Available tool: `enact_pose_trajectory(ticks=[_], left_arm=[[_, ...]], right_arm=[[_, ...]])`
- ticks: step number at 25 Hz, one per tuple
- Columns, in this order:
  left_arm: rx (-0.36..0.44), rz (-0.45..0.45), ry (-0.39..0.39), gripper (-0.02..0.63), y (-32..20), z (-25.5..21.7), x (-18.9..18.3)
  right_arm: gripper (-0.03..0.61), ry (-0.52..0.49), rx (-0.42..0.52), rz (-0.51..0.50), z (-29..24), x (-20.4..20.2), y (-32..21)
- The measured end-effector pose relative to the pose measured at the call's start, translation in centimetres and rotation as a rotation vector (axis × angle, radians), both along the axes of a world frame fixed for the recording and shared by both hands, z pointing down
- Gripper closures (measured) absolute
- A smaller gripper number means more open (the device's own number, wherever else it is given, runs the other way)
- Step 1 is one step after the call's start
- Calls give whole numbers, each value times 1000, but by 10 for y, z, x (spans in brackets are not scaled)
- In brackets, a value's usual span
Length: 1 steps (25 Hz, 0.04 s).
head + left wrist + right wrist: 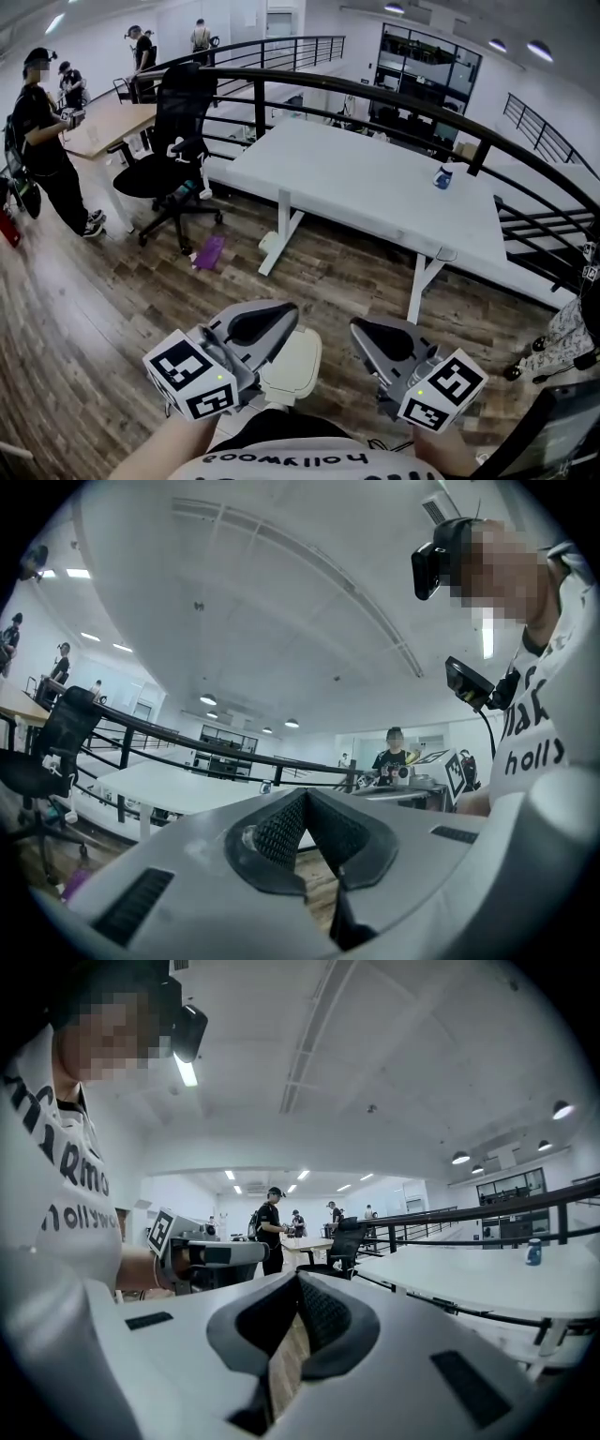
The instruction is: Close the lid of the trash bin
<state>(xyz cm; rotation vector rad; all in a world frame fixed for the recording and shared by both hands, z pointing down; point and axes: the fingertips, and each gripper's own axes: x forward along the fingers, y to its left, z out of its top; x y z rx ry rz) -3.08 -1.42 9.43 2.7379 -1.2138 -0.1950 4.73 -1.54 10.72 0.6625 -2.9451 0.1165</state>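
Note:
A cream trash bin stands on the wood floor right in front of me, and only its rounded top shows, partly hidden by my left gripper. I cannot tell how its lid stands. My left gripper is held over the bin's left side, its jaws shut and empty. My right gripper hangs to the right of the bin, also shut and empty. The left gripper view shows the left gripper raised toward the ceiling and the table. In the right gripper view the right gripper likewise has its pads meeting at the tip.
A long white table stands ahead with a small blue can on it. A black office chair and a purple item on the floor are at the left. A black railing runs behind. People stand far left.

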Motion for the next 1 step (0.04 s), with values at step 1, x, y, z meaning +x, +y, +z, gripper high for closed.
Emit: enact_pose_trajectory(ticks=[1], left_arm=[[0, 1, -3, 607, 1, 0, 1]], right_arm=[[569, 0, 1, -1, 0, 0, 1]])
